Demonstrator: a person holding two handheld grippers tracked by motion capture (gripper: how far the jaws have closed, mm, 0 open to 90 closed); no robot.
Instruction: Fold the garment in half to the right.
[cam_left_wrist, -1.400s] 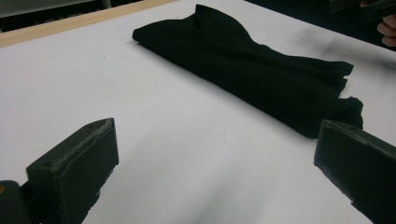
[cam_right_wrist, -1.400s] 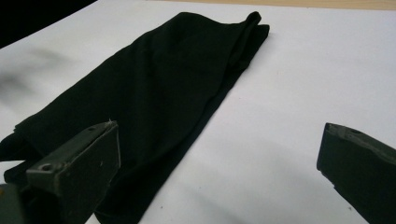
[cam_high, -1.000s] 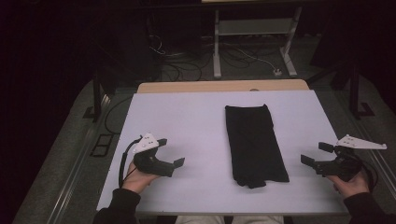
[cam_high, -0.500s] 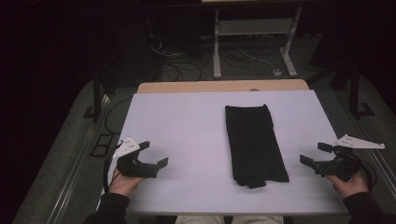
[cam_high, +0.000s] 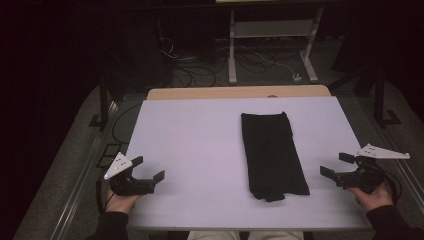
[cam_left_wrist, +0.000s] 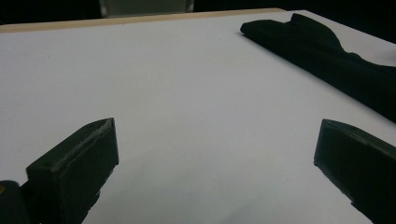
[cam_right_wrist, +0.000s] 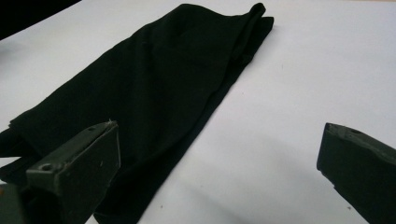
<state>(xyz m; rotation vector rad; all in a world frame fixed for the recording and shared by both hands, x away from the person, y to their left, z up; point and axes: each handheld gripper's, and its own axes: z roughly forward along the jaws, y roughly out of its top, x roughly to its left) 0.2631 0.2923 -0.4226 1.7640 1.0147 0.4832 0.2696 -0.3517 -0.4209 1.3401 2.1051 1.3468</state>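
Note:
A black cloth (cam_high: 272, 152), folded into a long strip, lies flat on the white table (cam_high: 200, 140), right of centre. The same black cloth (cam_right_wrist: 154, 102) runs away from the right gripper's jaws, and the black cloth (cam_left_wrist: 336, 60) lies off to the upper right in the left gripper view. My left gripper (cam_high: 149, 169) rests near the table's front left corner, open with nothing between its jaws. My right gripper (cam_high: 339, 165) sits at the front right edge, open and empty, a short way right of the cloth.
A wooden strip (cam_high: 240, 92) borders the table's far edge. Beyond it stand a metal stand (cam_high: 272, 45) and loose cables (cam_high: 200, 65) on a dark floor.
My left gripper has drawn back toward the front left corner of the table. The right gripper and the cloth have stayed where they were.

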